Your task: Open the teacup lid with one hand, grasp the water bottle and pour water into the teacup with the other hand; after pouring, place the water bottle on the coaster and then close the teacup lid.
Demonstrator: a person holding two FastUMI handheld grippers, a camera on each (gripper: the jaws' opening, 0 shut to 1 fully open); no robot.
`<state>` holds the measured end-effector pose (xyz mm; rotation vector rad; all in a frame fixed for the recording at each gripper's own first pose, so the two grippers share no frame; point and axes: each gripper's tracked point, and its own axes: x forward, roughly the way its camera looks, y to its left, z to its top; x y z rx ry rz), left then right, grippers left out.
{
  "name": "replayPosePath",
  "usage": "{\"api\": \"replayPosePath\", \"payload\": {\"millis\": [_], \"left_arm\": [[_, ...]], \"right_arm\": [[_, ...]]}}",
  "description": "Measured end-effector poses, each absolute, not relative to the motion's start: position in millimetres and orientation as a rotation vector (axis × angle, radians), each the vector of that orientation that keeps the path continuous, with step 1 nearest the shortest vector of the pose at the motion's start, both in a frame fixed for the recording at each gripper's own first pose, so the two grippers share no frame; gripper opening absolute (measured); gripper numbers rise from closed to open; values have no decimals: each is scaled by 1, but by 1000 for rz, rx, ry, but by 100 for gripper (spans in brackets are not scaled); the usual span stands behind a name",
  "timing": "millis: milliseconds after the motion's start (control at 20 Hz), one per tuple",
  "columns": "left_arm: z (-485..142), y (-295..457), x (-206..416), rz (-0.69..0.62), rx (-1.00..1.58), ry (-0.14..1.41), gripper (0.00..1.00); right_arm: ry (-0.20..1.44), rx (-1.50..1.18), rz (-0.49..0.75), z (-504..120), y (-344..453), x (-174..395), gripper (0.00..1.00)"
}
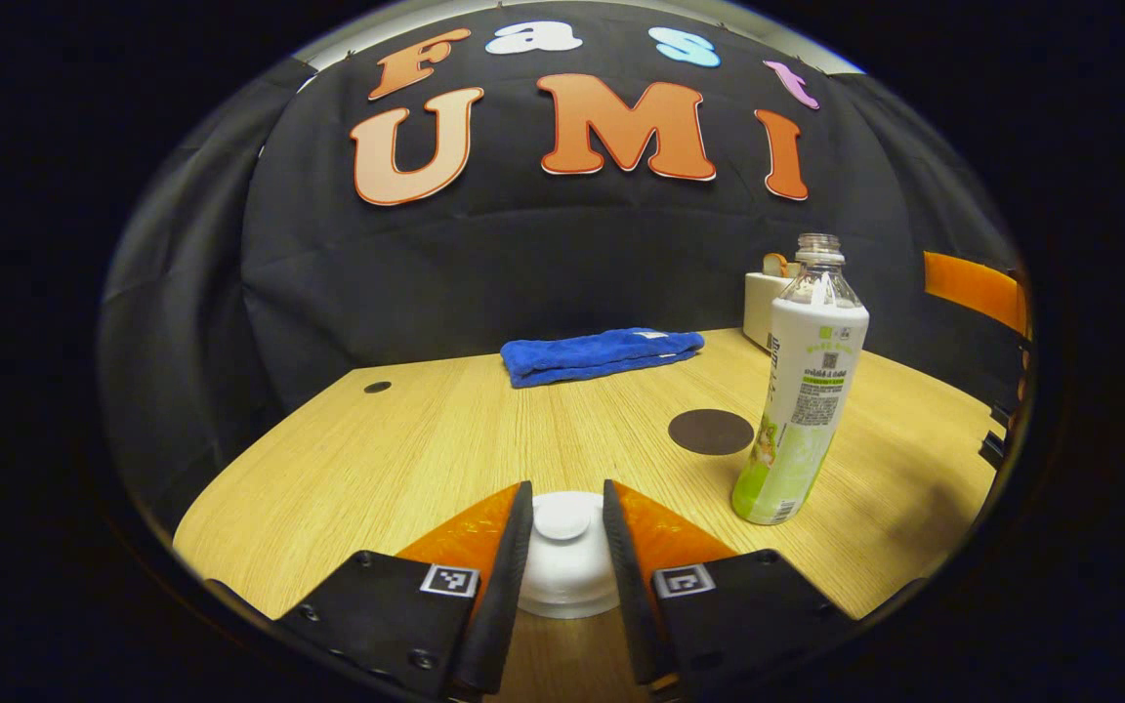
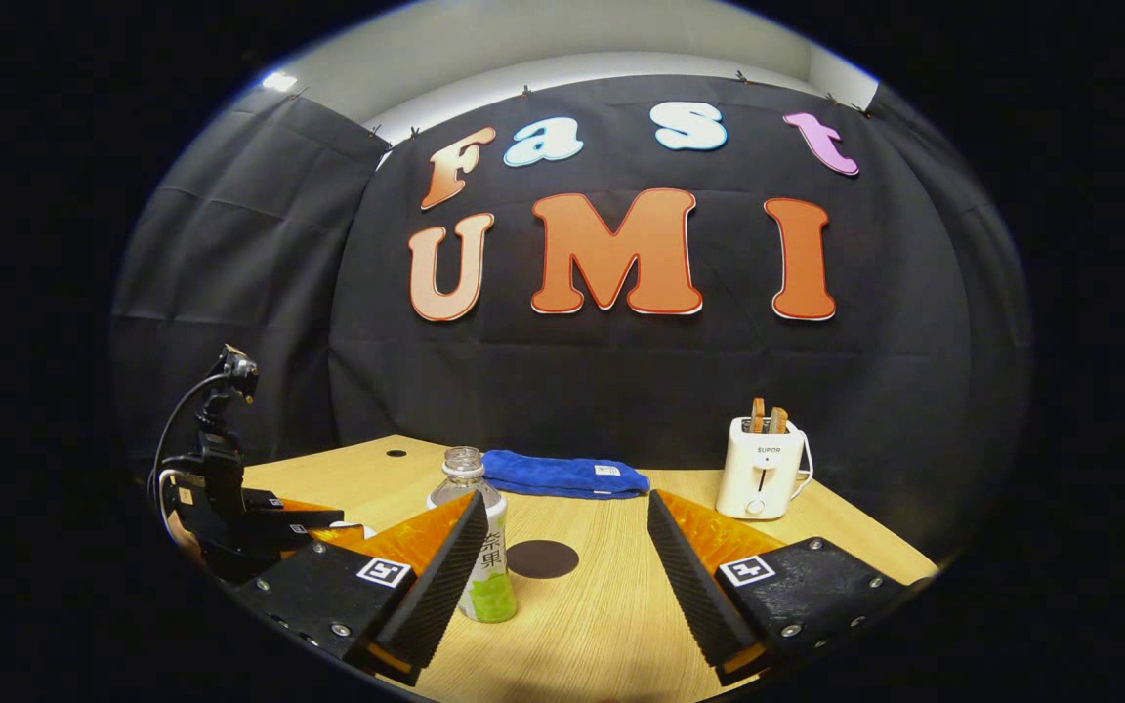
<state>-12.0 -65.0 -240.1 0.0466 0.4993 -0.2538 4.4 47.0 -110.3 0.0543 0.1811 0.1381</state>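
1. In the left gripper view, the left tongs sit at the bottom centre, narrowed around the white teacup lid; both fingers lie against its sides.
2. Just beyond, right of centre, the uncapped water bottle stands upright on the wooden worktop, with the dark round coaster just to its left.
3. Farther back lies a folded blue cloth, and a white toaster peeks from behind the bottle.
4. In the right gripper view, the right tongs stand wide apart at the bottom, holding nothing; the bottle is partly behind their left finger.
5. The left tongs show at the lower left.
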Motion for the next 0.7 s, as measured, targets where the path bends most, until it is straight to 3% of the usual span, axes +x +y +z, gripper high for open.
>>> {"api": "replayPosePath", "payload": {"millis": [50,700], "left_arm": [[-239,-65,-14,-259,45,505,36],[-194,-30,-1,-164,22,369,35]], "right_arm": [[183,55,140,-111,47,5,99],[243,47,272,-135,88,6,99]]}}
